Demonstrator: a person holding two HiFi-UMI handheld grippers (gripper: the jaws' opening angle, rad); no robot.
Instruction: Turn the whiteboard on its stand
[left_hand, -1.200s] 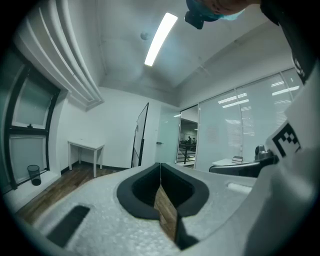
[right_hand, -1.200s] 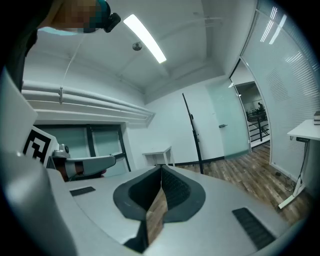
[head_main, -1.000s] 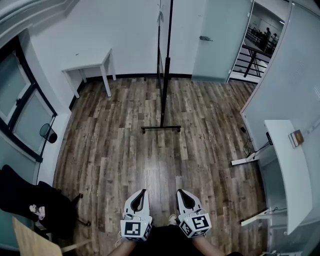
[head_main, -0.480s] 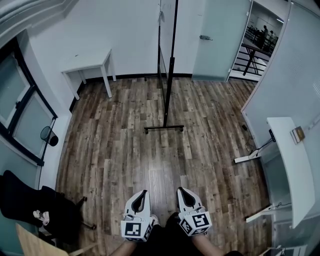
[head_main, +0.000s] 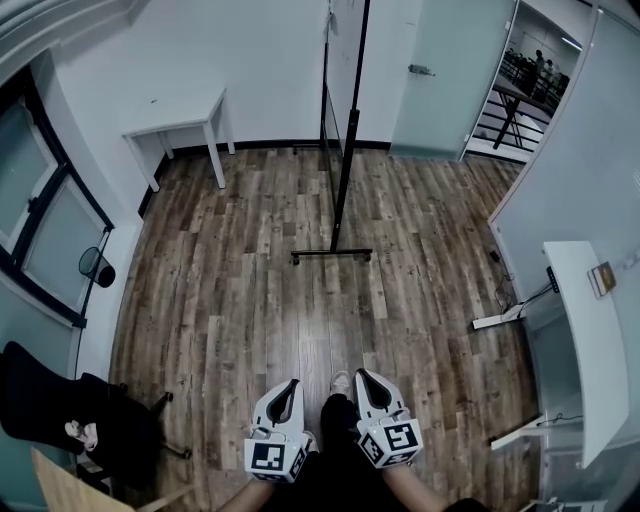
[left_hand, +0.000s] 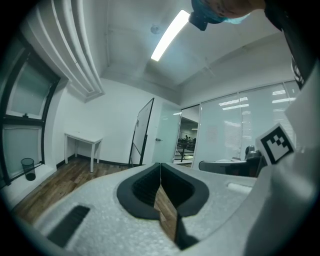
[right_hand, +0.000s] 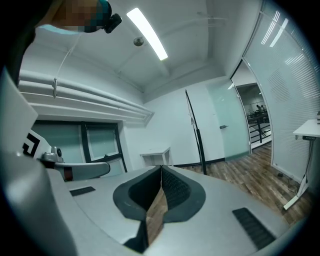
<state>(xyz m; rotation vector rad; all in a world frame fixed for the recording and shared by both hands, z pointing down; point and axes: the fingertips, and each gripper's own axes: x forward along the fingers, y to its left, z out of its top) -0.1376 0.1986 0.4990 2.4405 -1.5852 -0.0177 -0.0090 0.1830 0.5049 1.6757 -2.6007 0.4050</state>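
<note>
Far across the wooden floor (head_main: 250, 300), well apart from both grippers, the whiteboard (left_hand: 144, 131) stands near the far wall. From the head view it is almost edge-on, little more than a thin line beside the dark post (head_main: 348, 140) of its stand. That post rises from a short cross foot (head_main: 331, 254) lying flat on the boards. A white table (head_main: 185, 125) sits against the wall to the far left.

Close in, the left gripper (head_main: 285, 392) and the right gripper (head_main: 367, 386) are side by side, both pointing toward the board. Each gripper view shows its jaws closed, tips meeting, with nothing between them.

The board looks stiff, flat and tall, probably light for its size. Its writing face is likely smooth and slippery, so the dark frame edge is the better place to take hold. One gripper could pinch the frame on the near side. The other could steady the post, since the narrow foot may rock or slide under a hard push. Both pairs of jaws would have to open before either hold. Whether the foot has castors I cannot tell.
</note>
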